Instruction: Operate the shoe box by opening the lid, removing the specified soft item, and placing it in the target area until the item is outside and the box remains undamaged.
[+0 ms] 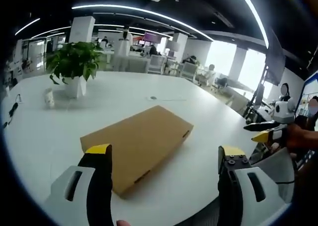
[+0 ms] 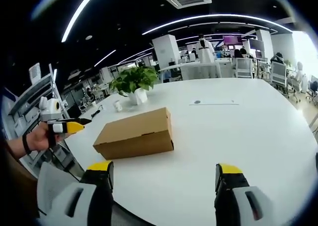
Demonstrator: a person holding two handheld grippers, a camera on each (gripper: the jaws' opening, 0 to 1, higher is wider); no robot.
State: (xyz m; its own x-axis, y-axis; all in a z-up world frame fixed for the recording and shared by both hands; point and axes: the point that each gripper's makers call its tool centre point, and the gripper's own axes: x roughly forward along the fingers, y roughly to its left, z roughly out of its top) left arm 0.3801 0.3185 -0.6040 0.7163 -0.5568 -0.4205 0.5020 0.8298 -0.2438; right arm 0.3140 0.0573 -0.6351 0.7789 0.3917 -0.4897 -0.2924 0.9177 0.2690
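Nearest in the left gripper view, the left gripper (image 1: 165, 154) is held with its jaws spread wide and nothing between them. Just ahead of its tips the shoe box (image 1: 139, 144) lies on the white table (image 1: 124, 94), lid down and flat, so no opening has been started. In the right gripper view, the right gripper (image 2: 164, 169) is likewise carried wide and empty, with the box a little way ahead and left of its jaws. The soft item is judged to be inside, unseen. Everything is left: lid, removal, placing. Beyond the box, a potted plant (image 1: 74, 64) is seen.
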